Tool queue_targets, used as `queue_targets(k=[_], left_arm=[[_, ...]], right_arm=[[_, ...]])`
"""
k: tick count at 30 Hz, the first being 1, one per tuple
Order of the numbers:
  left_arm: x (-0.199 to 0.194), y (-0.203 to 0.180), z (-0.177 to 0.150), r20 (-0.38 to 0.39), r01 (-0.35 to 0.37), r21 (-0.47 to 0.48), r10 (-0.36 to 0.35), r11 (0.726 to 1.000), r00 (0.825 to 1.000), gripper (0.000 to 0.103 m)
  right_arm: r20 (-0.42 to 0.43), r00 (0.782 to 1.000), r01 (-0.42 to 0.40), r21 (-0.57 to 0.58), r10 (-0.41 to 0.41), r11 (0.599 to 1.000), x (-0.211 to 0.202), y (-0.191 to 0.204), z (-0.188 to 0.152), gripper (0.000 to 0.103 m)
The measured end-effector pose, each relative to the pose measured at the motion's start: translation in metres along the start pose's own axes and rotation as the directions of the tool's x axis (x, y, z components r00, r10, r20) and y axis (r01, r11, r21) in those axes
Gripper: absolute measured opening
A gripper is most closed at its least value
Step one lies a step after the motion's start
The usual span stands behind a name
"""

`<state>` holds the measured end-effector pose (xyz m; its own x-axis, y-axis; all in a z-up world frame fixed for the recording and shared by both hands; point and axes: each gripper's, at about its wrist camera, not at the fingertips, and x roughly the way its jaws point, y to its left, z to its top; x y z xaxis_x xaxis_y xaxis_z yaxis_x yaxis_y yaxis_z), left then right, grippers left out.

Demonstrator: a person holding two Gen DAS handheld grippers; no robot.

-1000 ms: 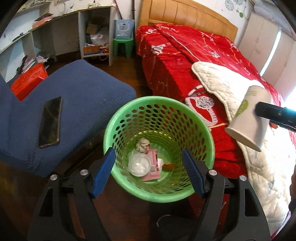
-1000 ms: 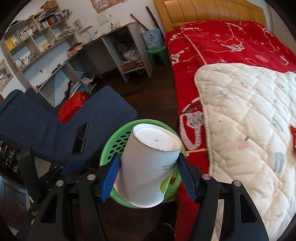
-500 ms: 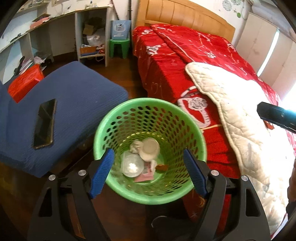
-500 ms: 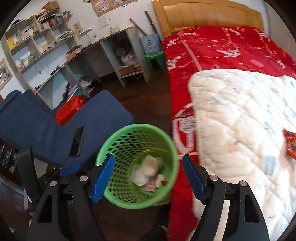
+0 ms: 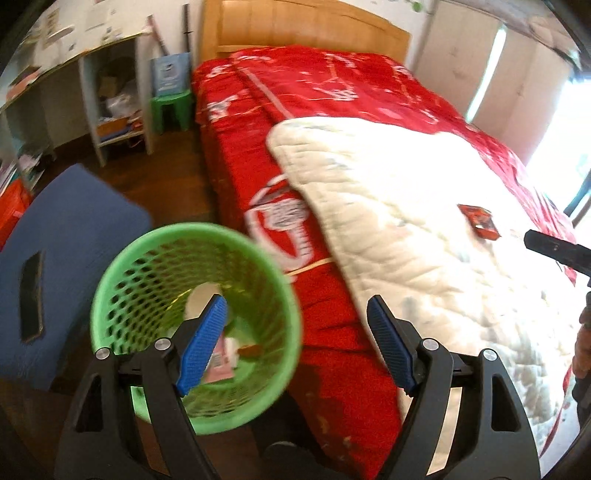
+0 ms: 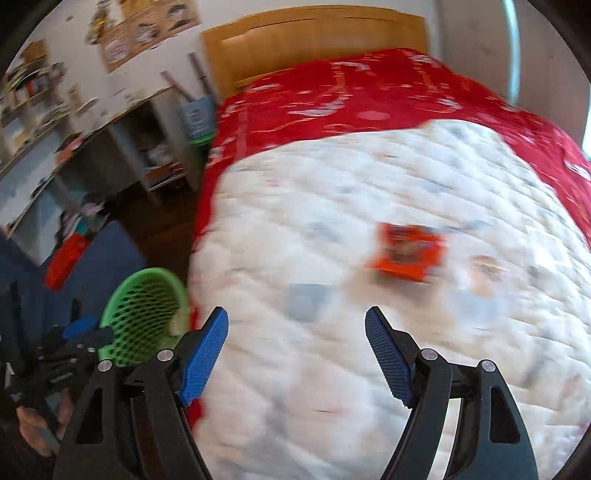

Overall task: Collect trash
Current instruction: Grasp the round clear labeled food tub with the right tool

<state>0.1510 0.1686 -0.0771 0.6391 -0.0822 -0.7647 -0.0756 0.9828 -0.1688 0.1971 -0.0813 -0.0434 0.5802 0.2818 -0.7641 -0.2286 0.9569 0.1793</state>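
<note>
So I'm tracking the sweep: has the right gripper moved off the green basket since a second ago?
Yes. The right gripper, open and empty, has swung right: the green basket now sits at its left, and the white quilt with a red wrapper lies ahead.

Bed with red patterned cover [image 5: 332, 96], wooden headboard [image 5: 303, 33] behind. White quilted blanket [image 5: 424, 229] spread over near part of bed. Blue cushioned seat [image 5: 74, 221] beside bed, dark phone [image 5: 31, 295] lying flat on it. Green stool [image 5: 171, 109] near headboard corner. Open shelving [image 5: 110, 107] along wall, cluttered. Dark wooden floor [image 5: 166, 181].
</note>
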Motion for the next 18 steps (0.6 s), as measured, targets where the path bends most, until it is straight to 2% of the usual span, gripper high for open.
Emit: queue_targets(k=[5,9,18], left_arm=[[0.01,-0.04,0.014,-0.009,0.037,0.046,-0.037,0.998,0.999,0.078],[0.016,-0.069,0.022,-0.008,0.063,0.076,-0.063,0.995,0.998,0.078],[0.038,-0.126,0.044,-0.027,0.11,0.147,-0.107,0.983,0.994,0.078]], right_arm=[[0.009,0.997,0.082,0.063,-0.083,0.995,-0.011,-0.057,-0.002,0.074],[0.027,0.987,0.155,0.063,-0.156,0.986,-0.015,-0.093,0.0,0.077],[-0.014,0.983,0.182,0.051,-0.182,0.982,0.017,-0.134,0.008,0.078]])
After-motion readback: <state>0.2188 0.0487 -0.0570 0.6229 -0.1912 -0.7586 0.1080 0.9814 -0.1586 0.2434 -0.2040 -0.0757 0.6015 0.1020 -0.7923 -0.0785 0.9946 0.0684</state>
